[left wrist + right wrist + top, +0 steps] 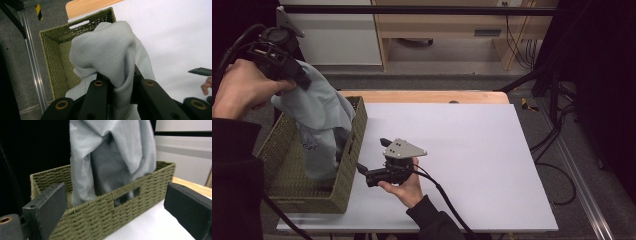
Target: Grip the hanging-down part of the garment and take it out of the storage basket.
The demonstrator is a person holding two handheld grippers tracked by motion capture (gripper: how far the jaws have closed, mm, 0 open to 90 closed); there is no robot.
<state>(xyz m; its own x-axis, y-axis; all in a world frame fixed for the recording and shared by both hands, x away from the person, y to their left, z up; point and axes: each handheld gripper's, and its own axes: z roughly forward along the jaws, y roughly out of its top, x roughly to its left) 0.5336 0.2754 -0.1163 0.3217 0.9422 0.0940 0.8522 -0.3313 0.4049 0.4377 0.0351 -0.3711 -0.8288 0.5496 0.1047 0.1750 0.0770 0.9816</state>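
Fingers (pixel 100 100) of the left gripper (pixel 301 79), two flat black bars with brass-coloured rivets, are clamped together on a bunch of one pale grey garment (pixel 319 125). Cloth wells up between and over them in a soft rounded fold, finely ribbed like knit fabric. Below those fingers the garment hangs in long creases, its lower end down inside one basket (pixel 354 145).

Only one basket is there: rectangular, olive green, woven from coarse cord, with a slot handle cut into each of the end walls I can see. It sits on the left part of one flat white board (pixel 472 150) that covers most of a light wooden tabletop (pixel 427 96).

Just beside the basket's near wall, the right gripper (pixel 364 167) rests low over the board in a hand (pixel 404 187), its two square black pads (pixel 52 207) standing wide apart, nothing between them, the basket's side straight ahead. One grey three-cornered plate (pixel 404 149) tops it.
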